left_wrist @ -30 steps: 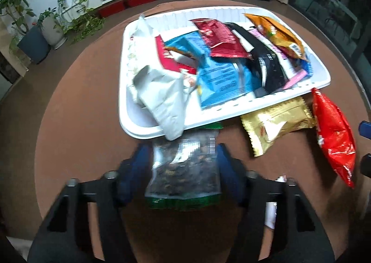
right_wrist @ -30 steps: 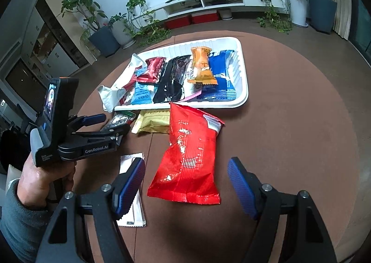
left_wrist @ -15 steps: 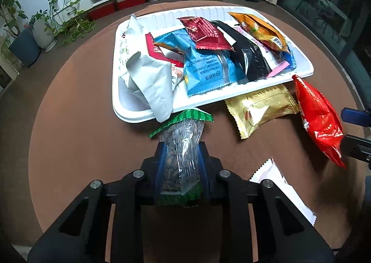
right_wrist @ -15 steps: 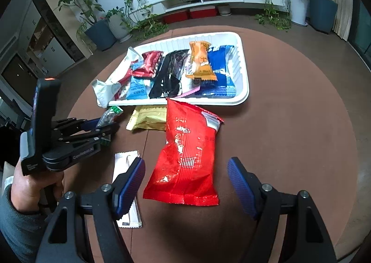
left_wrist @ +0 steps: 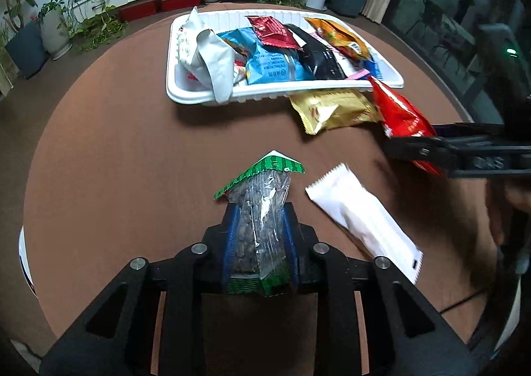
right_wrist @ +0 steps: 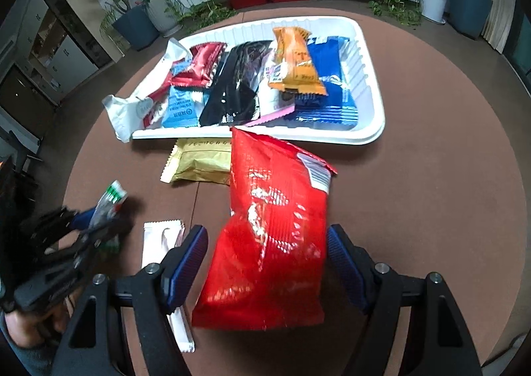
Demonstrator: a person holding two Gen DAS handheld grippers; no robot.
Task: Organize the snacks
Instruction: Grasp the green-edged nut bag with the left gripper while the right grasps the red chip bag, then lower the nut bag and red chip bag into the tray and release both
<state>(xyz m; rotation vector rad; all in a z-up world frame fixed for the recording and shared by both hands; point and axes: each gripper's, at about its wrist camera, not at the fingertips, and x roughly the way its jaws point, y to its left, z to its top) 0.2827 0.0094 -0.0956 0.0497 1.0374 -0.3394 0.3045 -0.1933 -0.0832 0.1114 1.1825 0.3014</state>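
Note:
My left gripper is shut on a clear, green-edged bag of nuts and holds it above the round brown table, well short of the white tray; the bag also shows in the right wrist view. My right gripper is open, its blue pads either side of the lower part of a big red chip bag that lies on the table. A gold packet lies against the tray's near rim. A white wrapper lies by the right gripper's left finger.
The tray holds several snack packets: white, blue, red, black and orange ones. The round table is surrounded by potted plants and a low white TV shelf at the back.
My left gripper closed on the nut bag and pulled it back from the tray. My right gripper moved forward so the red chip bag now lies between its open fingers.

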